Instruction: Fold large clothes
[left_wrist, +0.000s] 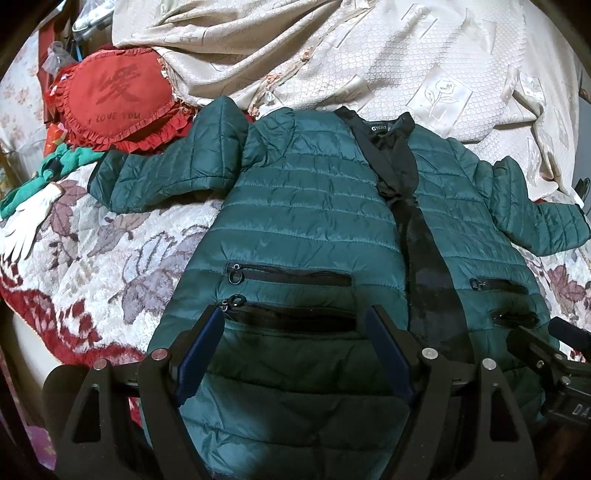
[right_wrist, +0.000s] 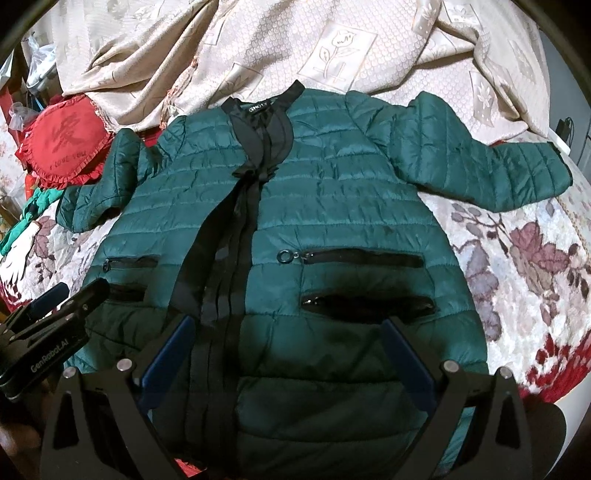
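The fingers (left_wrist: 201, 354) of the left gripper (left_wrist: 295, 354) stand wide apart, holding nothing, and so do those of the right gripper (right_wrist: 288, 362). Both hang above the hem of the green jacket (right_wrist: 332, 206), which lies spread flat, front up, on the flowered blanket (right_wrist: 524, 266). The jacket looks light, puffy and slippery; its sleeve (right_wrist: 480, 170) near the cuff seems the best place to pinch.

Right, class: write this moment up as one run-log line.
stage: before first fold | jacket: flat on bed, front up, sleeves out | left gripper: jaws open, empty | right gripper: jaws open, empty
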